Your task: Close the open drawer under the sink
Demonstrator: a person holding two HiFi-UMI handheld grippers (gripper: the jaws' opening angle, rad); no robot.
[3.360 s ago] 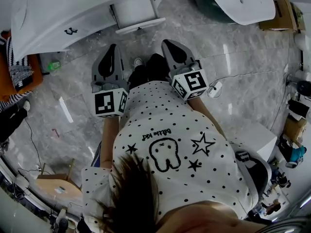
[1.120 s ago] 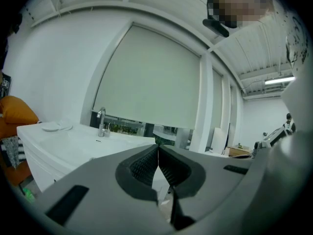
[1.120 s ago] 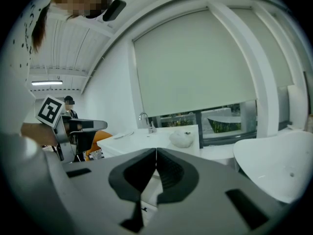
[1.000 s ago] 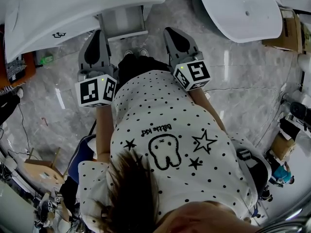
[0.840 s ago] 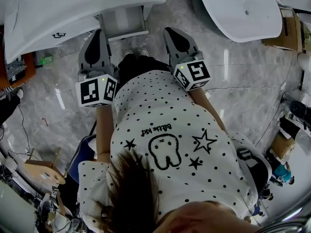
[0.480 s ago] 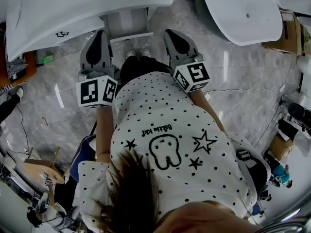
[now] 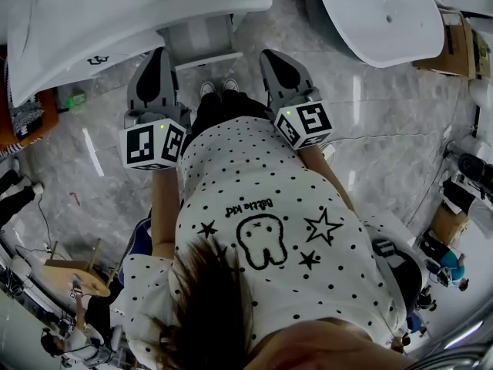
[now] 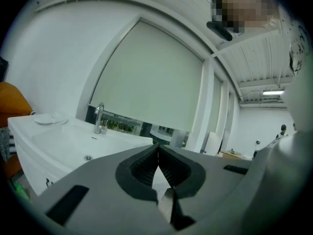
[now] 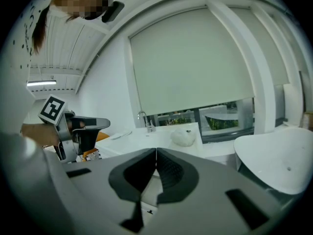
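Observation:
The white sink (image 7: 115, 14) fills the top left of the head view. Beneath it the open drawer (image 7: 202, 38) sticks out toward the person, its white front edge facing them. My left gripper (image 7: 160, 53) is held level just left of the drawer, its tip near the sink's rim, apart from the drawer. My right gripper (image 7: 269, 55) is just right of the drawer, also apart from it. Both are shut with nothing between the pads, as the left gripper (image 8: 158, 151) and the right gripper (image 9: 156, 152) show in their own views. The person's shoes (image 7: 217, 88) stand in front of the drawer.
A second white basin (image 7: 381, 18) sits at the top right over a grey marble floor (image 7: 385, 129). A faucet (image 8: 99, 119) rises behind the sink. A white crumpled object (image 9: 183, 137) lies on the counter. An orange item (image 7: 42, 110) stands left of the sink; cables and boxes lie at the floor's edges.
Since the earliest frame the person has stepped closer to the sink. Over the last second both grippers have edged slightly forward beside the drawer; the drawer looks unchanged.

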